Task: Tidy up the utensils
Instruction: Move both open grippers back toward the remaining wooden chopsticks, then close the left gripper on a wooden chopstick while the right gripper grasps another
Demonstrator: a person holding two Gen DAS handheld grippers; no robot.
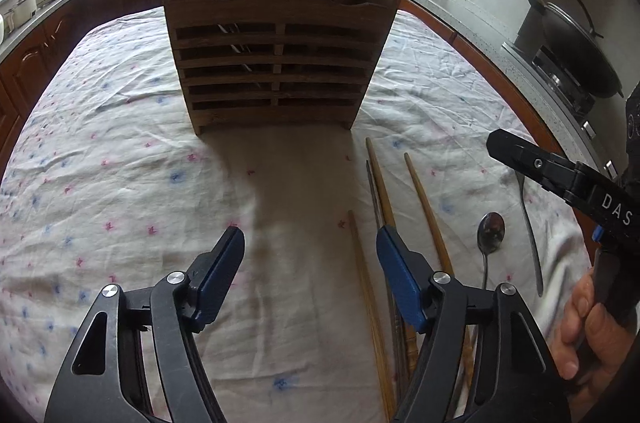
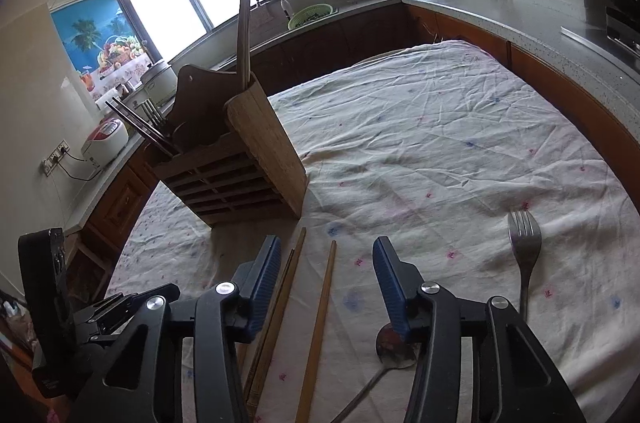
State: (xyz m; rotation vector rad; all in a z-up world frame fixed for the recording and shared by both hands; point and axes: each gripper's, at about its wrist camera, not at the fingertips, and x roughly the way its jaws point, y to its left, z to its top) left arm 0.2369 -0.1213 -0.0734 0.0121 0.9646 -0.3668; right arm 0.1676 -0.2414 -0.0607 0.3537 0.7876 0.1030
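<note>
Pick-up stage: both tools, left tool (image 1: pixel 310 251) and right tool (image 2: pixel 326 259), hover released above loose chopsticks (image 2: pixel 320 311), spoon (image 1: pixel 490 229) and fork (image 2: pixel 524 235) on the cloth-covered surface (image 2: pixel 420 143); next, probably, grasp one for the wooden holder (image 1: pixel 276 63).

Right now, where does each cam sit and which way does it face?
Left wrist: on the left tool, open, facing the wooden holder head-on; right tool and hand at right.
Right wrist: on the right tool, open, over the spoon, holder to its left.
Shared: holder, chopsticks, spoon, fork.
</note>
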